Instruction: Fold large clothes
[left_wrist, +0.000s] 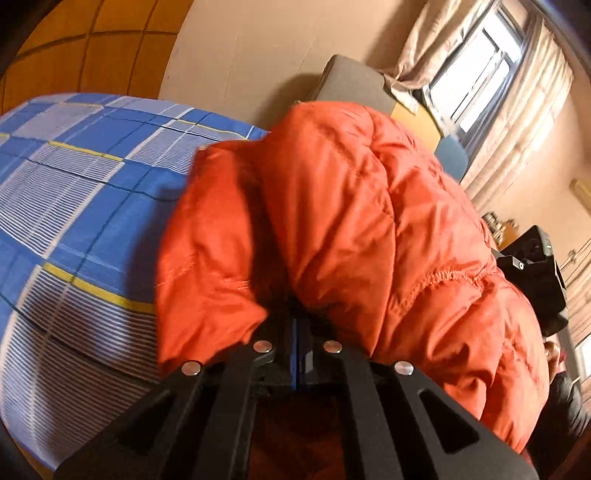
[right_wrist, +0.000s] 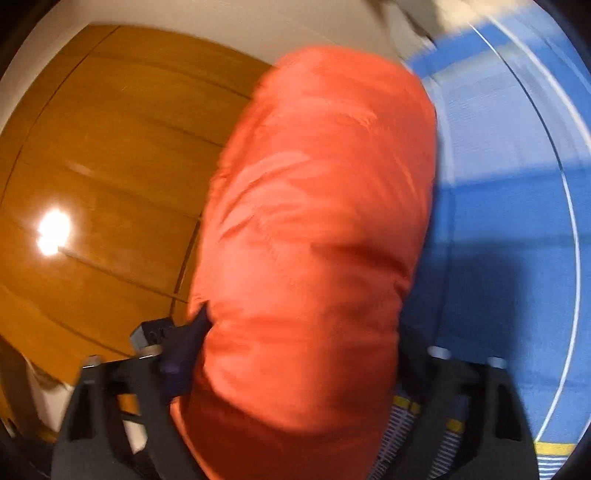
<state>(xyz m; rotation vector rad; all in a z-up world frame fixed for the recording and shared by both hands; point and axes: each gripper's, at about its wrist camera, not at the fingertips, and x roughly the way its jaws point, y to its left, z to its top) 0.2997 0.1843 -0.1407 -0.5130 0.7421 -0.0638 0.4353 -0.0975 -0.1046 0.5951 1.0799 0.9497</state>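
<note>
A puffy orange quilted jacket (left_wrist: 351, 206) rises in a bunch above the bed's blue plaid sheet (left_wrist: 74, 184). My left gripper (left_wrist: 297, 317) is shut on a fold of it; the fingertips are buried in the cloth. In the right wrist view a thick padded roll of the jacket (right_wrist: 314, 221) fills the space between the wide-set jaws of my right gripper (right_wrist: 299, 343). The dark left finger (right_wrist: 184, 347) presses its side, and the other finger is mostly hidden behind the fabric. The picture is blurred. The right gripper's black body (left_wrist: 535, 266) shows behind the jacket in the left wrist view.
The plaid sheet (right_wrist: 498, 184) spreads to the right of the jacket. A glossy wooden wardrobe (right_wrist: 110, 166) stands to the left. A beige wall, a grey headboard (left_wrist: 351, 81) and a curtained window (left_wrist: 476, 77) lie beyond the bed. Part of a person (left_wrist: 561, 398) shows at the far right.
</note>
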